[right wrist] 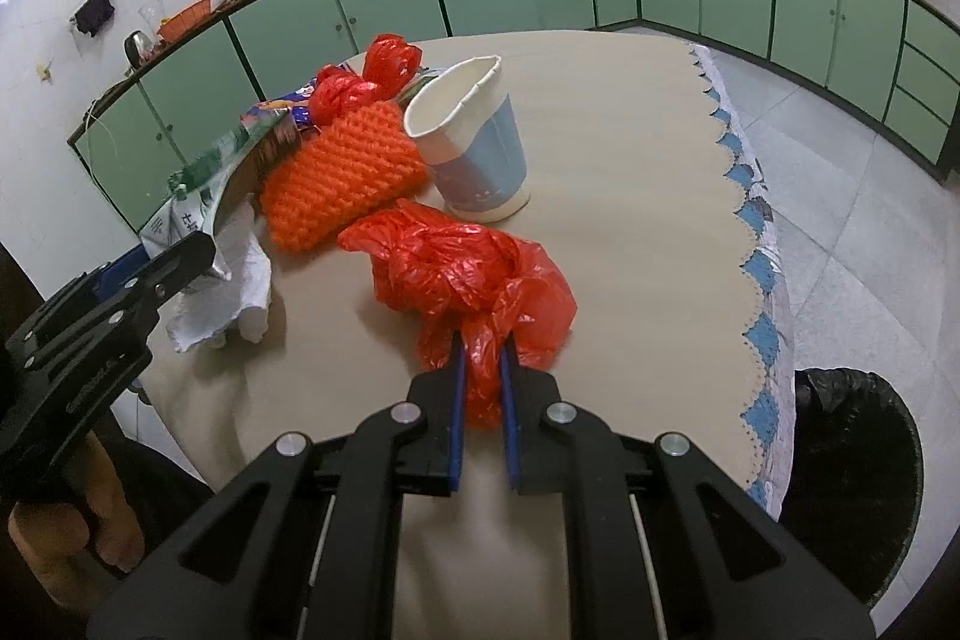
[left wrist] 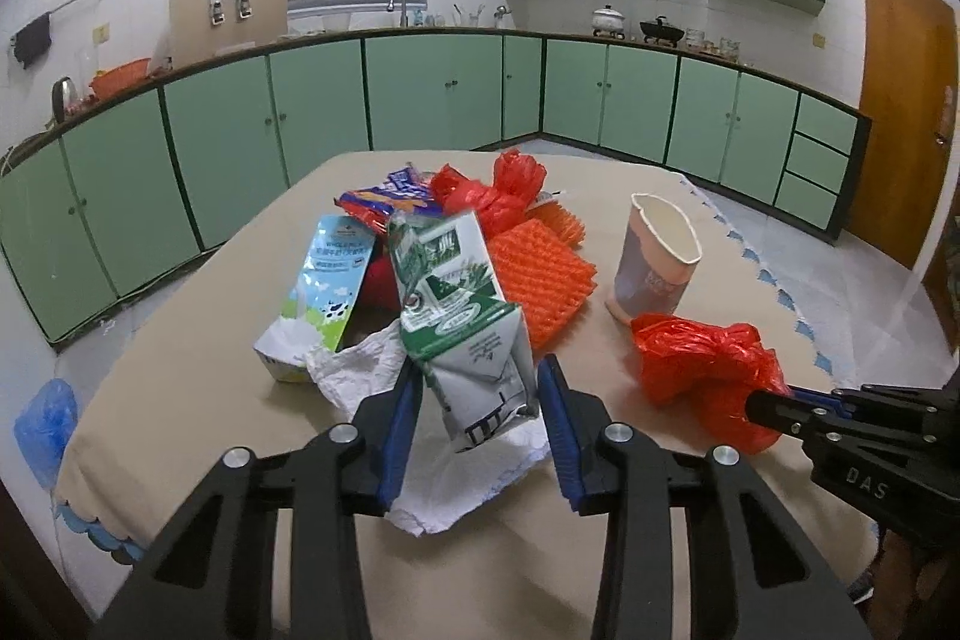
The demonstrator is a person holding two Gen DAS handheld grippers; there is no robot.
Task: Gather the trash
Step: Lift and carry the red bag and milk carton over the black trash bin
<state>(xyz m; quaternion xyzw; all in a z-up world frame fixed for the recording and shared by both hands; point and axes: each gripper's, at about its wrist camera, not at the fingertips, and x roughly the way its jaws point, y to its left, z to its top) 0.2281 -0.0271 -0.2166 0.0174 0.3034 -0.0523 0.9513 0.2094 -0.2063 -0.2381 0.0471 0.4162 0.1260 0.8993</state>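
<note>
Trash lies on the beige table (left wrist: 198, 340). My left gripper (left wrist: 480, 376) has its fingers on both sides of a crushed green and white milk carton (left wrist: 456, 292), closed against its lower end. A crumpled white tissue (left wrist: 372, 370) lies under it. My right gripper (right wrist: 480, 358) is shut on a tail of a red plastic bag (right wrist: 456, 262), which rests on the table; the bag also shows in the left wrist view (left wrist: 702, 364). A paper cup (right wrist: 474, 142) stands upright behind the bag.
An orange foam net (right wrist: 342, 172), a second red bag (right wrist: 372, 76), a blue milk carton (left wrist: 327, 280) and a snack wrapper (left wrist: 384, 196) lie in the pile. A bin with a black liner (right wrist: 852, 466) stands on the floor right of the table. Green cabinets (left wrist: 432, 88) line the walls.
</note>
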